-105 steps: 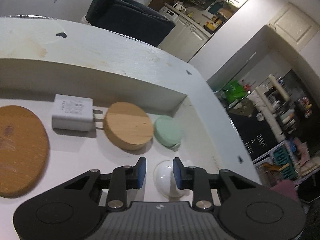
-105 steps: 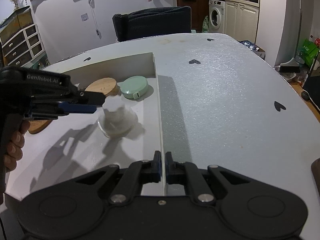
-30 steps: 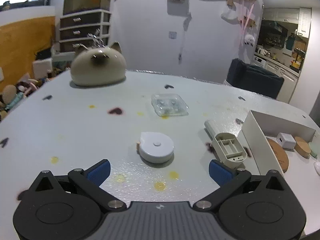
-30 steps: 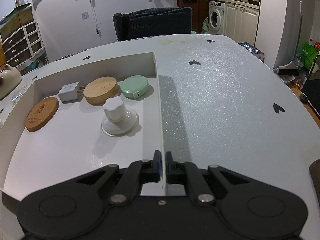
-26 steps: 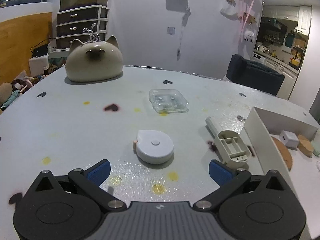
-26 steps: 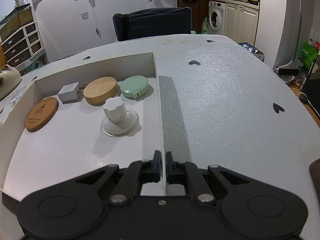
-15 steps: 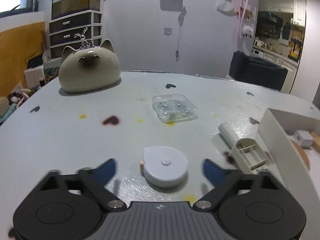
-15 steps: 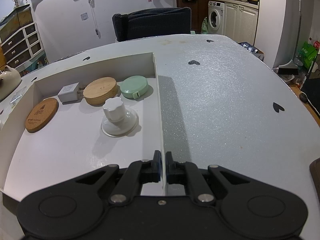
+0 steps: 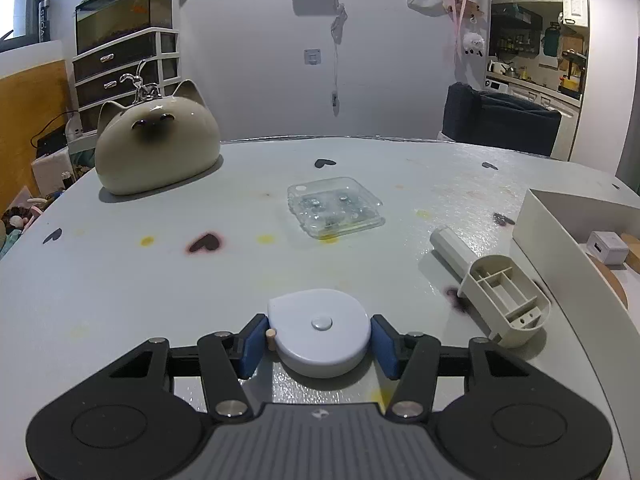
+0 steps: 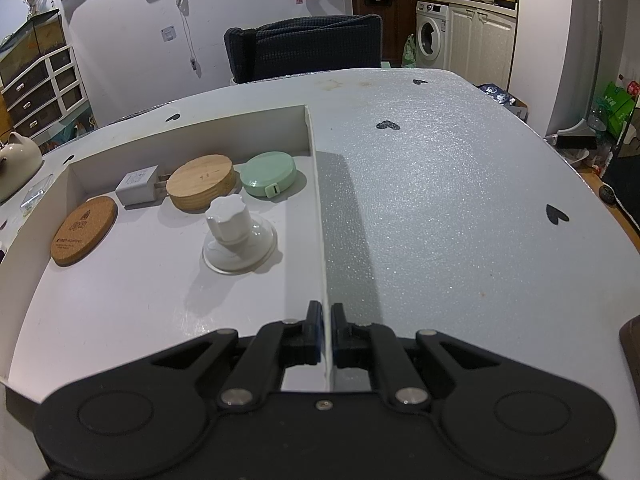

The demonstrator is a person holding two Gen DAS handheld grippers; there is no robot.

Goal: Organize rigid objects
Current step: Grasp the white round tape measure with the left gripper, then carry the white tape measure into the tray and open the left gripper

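— What is bracketed at the bottom centre of the left wrist view?

— A pale round tape measure is flanked by the blue pads of the left hand-held gripper. The jaws are set just beside its rim on both sides; whether contact has been made cannot be told, so a grasp is judged imminent rather than completed. The tape measure is lying flat on the tabletop, outside the tray.

— And at the bottom centre of the right wrist view?

— The right hand-held gripper is clenched on the right wall of the white tray, probably so the tray is kept steady while items are brought in.

— What is seen further up?

— In the right view, a white suction-cup knob is placed mid-tray; beyond it, along the far wall, a cork coaster, a white charger plug, a round wooden block and a green tape measure are lined up, suggesting sorted items are packed against that wall.

— And outside the tray?

— At right in the left view, an open battery holder is left near the tray; higher, at centre, lies a clear plastic case. A cat-shaped ceramic pot is seen upper left.
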